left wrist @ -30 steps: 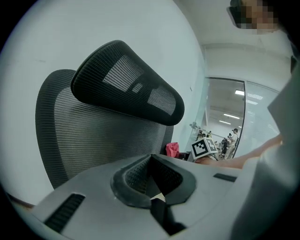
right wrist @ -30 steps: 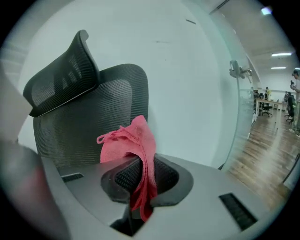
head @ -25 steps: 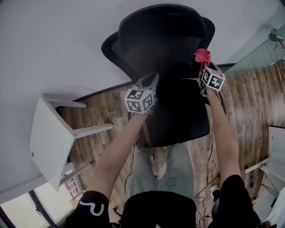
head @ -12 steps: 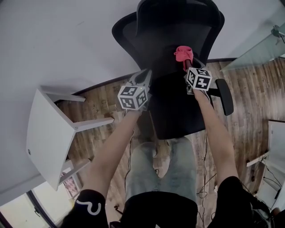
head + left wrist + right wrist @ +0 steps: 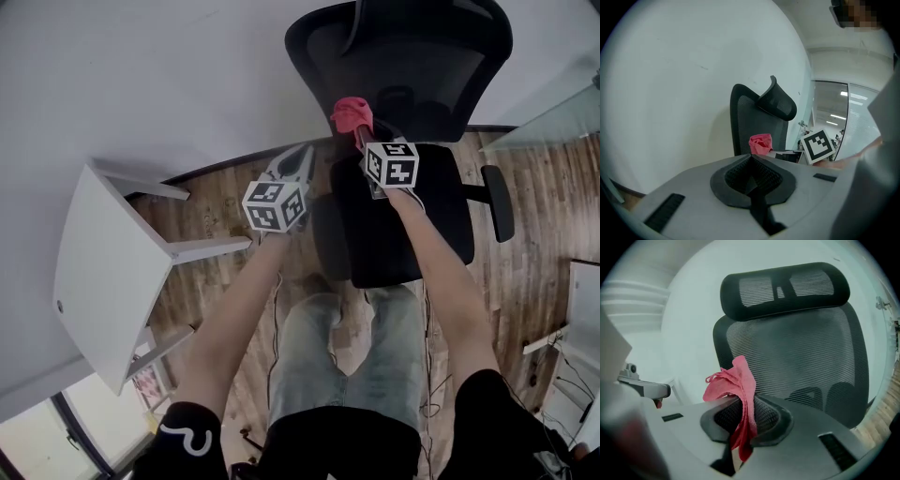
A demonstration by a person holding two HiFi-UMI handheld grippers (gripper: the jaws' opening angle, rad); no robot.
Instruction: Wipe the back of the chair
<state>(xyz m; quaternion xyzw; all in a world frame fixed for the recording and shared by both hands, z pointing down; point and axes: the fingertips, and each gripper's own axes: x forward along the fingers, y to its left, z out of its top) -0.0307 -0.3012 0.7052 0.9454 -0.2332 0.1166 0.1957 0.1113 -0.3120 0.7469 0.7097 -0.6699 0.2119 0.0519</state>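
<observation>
The chair (image 5: 403, 84) stands on the wooden floor (image 5: 234, 225) at its far edge, against the pale wall (image 5: 141, 75). Its mesh back rises upright beside the wall, its long axis running from the seat (image 5: 412, 234) up to the headrest (image 5: 785, 289). The seat points out towards the person, so the front of the back faces the grippers. An armrest (image 5: 497, 202) sticks out on the chair's right side.

The right gripper (image 5: 362, 138) is clenched on a pink cloth (image 5: 736, 385). The cloth runs lengthwise up between the jaws, and its loose bunch flares above their tips, leaning to the left in the right gripper view. It is held close in front of the lower left part of the chair's back; whether it touches the mesh cannot be told.

The left gripper (image 5: 751, 161) has its jaws pressed together with nothing between them. It hovers over the floor to the left of the seat, apart from the chair, and points towards the wall and the side edge of the chair's back.

A white table (image 5: 103, 281) stands on the floor at the left, well apart from the chair.
</observation>
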